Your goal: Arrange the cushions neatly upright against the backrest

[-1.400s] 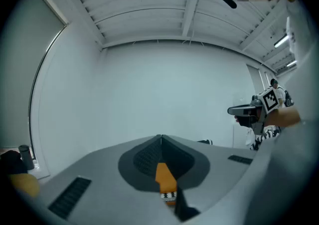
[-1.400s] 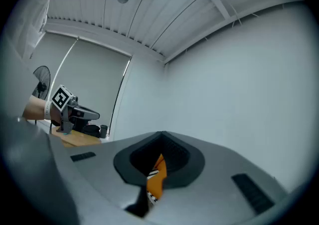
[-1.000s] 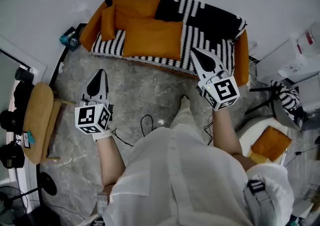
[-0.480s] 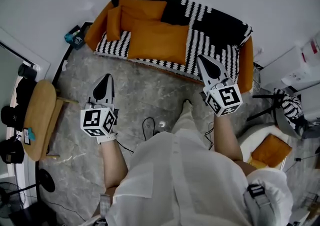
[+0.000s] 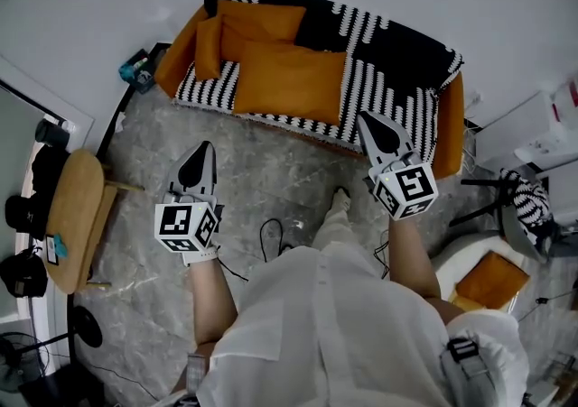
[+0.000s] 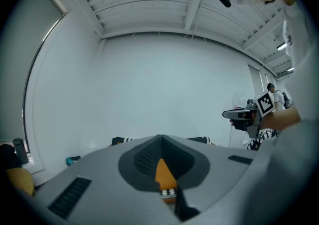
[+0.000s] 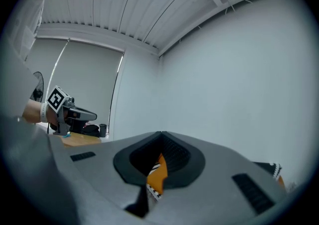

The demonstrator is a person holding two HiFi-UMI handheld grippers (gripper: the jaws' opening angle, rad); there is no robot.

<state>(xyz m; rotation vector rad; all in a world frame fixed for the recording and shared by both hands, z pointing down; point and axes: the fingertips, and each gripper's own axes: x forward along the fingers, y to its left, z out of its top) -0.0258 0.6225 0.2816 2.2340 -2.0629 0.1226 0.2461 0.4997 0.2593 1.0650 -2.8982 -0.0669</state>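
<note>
Fingertips on my left gripper [image 5: 204, 154] are pressed together with nothing between them, and those on my right gripper [image 5: 370, 123] are shut and empty as well. Both hover over the grey marble floor [image 5: 271, 161], well short of the orange sofa [image 5: 449, 130] at the far wall. On its left end a small orange cushion [image 5: 209, 46] leans by the armrest, though from this steep angle I cannot be sure how upright it sits. Right of it, a rectangular orange cushion [image 5: 266, 19] rests against the backrest, and a large orange cushion [image 5: 291, 82] lies flat on the seat, over the black-and-white striped throw [image 5: 397, 58].

What could go wrong, I judge: arriving with jaws closed would only shove the flat cushion, and pinching one corner would let it fold rather than stand. Black cables [image 5: 271, 232] near my feet could snag a step.

Only the head view lays out the whole sofa. Each gripper view shows a mere sliver of orange past its closed jaws, but confirms the seam is tight and shows the other gripper alongside.
</note>
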